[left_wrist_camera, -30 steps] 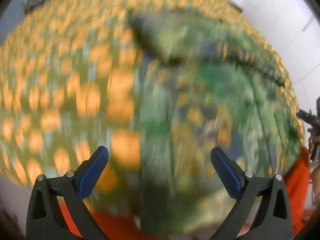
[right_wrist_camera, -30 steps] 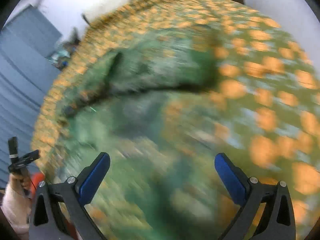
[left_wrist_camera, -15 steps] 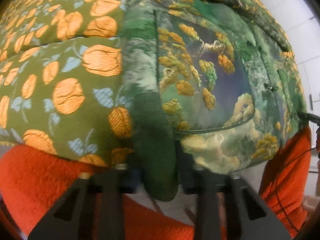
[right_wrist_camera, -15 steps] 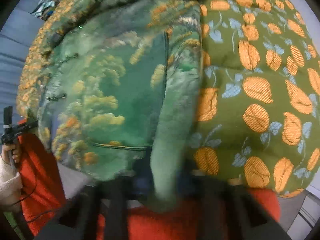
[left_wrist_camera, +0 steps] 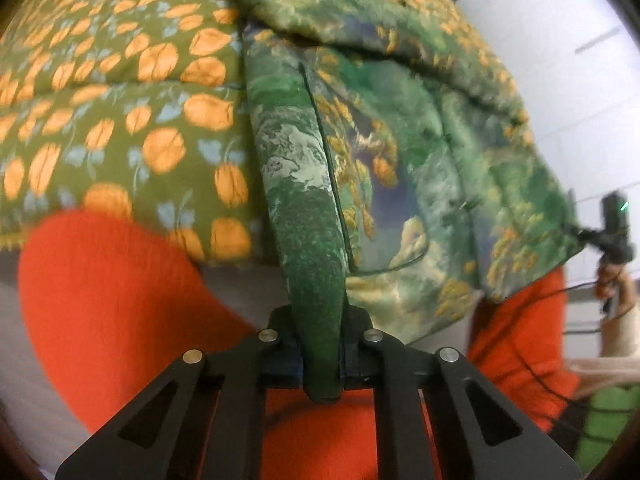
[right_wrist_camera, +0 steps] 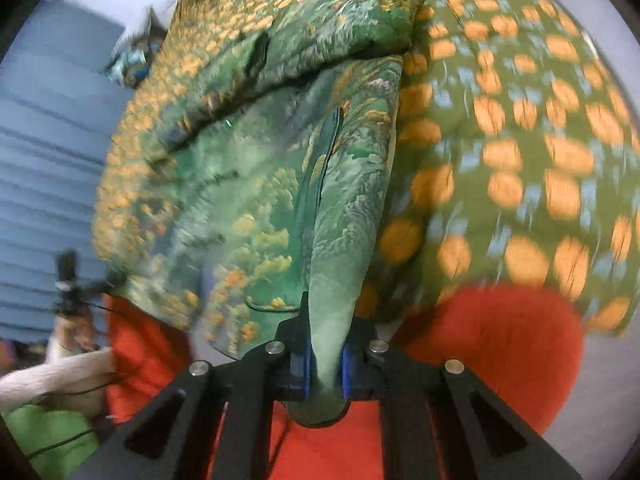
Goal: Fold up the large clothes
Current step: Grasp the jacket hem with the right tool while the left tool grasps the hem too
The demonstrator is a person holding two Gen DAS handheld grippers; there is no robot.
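An orange-tulip bedspread (left_wrist_camera: 120, 128) lay beneath; my left gripper (left_wrist_camera: 320, 360) and right gripper (right_wrist_camera: 324, 368) were each clamped on the padded green jacket's (left_wrist_camera: 420, 160) soft, bulky hem corners, jacket stretching toward twelve o'clock.

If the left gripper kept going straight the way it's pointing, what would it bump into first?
Probably the green printed jacket itself: the left gripper is shut on its hem, and the fabric stretches straight ahead. Beyond it lies the orange-flowered bedspread, though depth is hard to judge.
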